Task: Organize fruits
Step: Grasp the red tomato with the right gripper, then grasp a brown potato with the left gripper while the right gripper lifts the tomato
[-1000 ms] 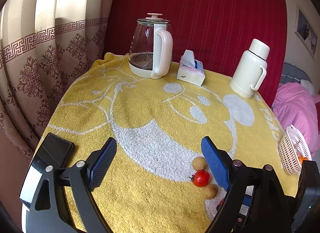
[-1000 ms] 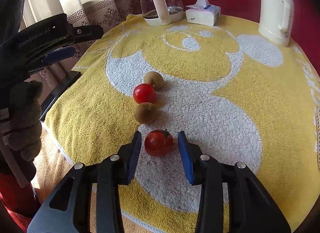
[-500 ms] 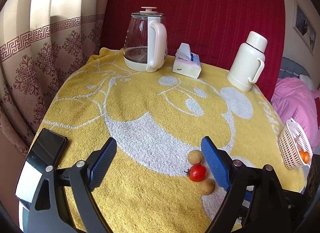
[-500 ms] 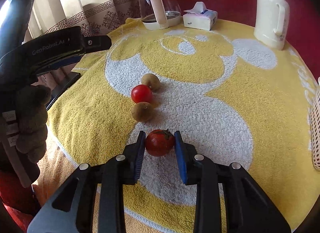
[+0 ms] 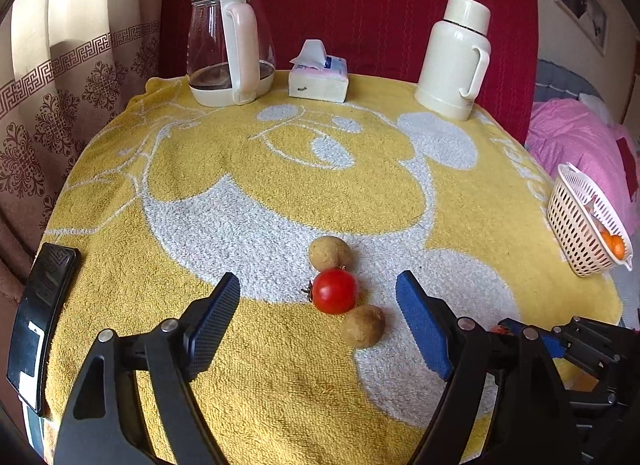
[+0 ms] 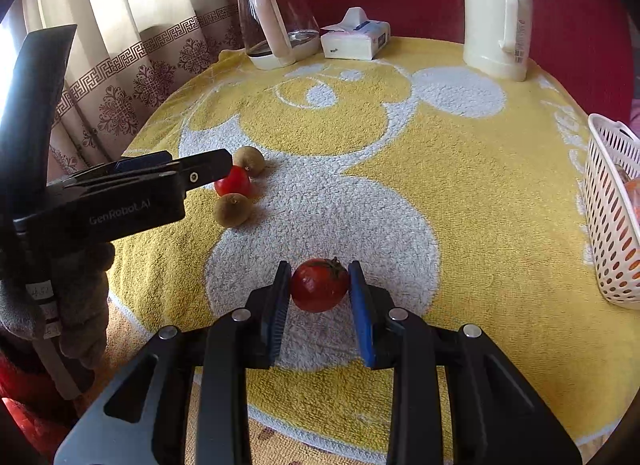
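The yellow towel (image 6: 460,193) covers the whole table ahead of both claws, and the white basket (image 6: 612,217) stands at its edge, well off to the right of the right gripper (image 6: 320,297), with something orange already inside. That gripper is clamped on the near tomato (image 6: 319,285), both pads pressing its sides, the fruit low over the towel; whether it still touches the cloth I cannot tell. To carry it well, lift straight up first, then swing right and release low inside the basket, without squeezing harder on the soft skin. The left gripper (image 5: 318,305) has just been narrowing its wide-open jaws, holding nothing; the second tomato (image 5: 334,291) lies between them, with a kiwi (image 5: 330,253) just beyond and another kiwi (image 5: 362,325) nearer.
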